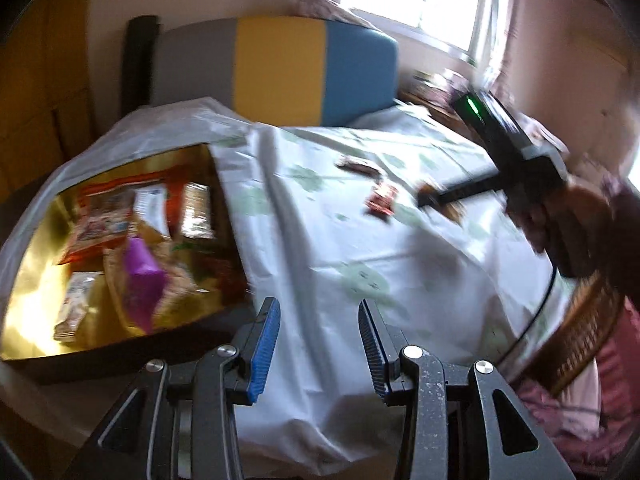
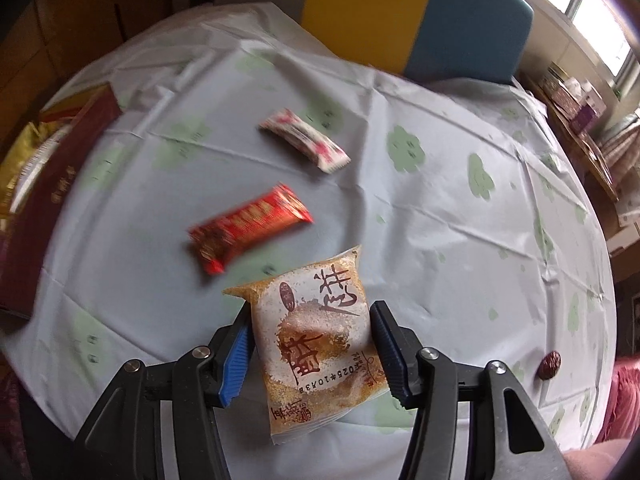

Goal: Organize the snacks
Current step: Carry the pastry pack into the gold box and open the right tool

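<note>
Currently, your status:
Right hand-held gripper (image 2: 310, 344): clamped on the tan snack packet (image 2: 320, 344), above the worktop (image 2: 440, 216).
Left hand-held gripper (image 1: 318, 348): jaws parted, empty, beside the gold box (image 1: 32, 280).

Black tongs (image 1: 318, 344), blue ribbed pads (image 1: 262, 354), silver pivot screws, green indicator light

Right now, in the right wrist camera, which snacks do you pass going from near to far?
Orange-and-white pastry packet between the fingers → red snack bar → white-and-pink wrapped snack.
</note>
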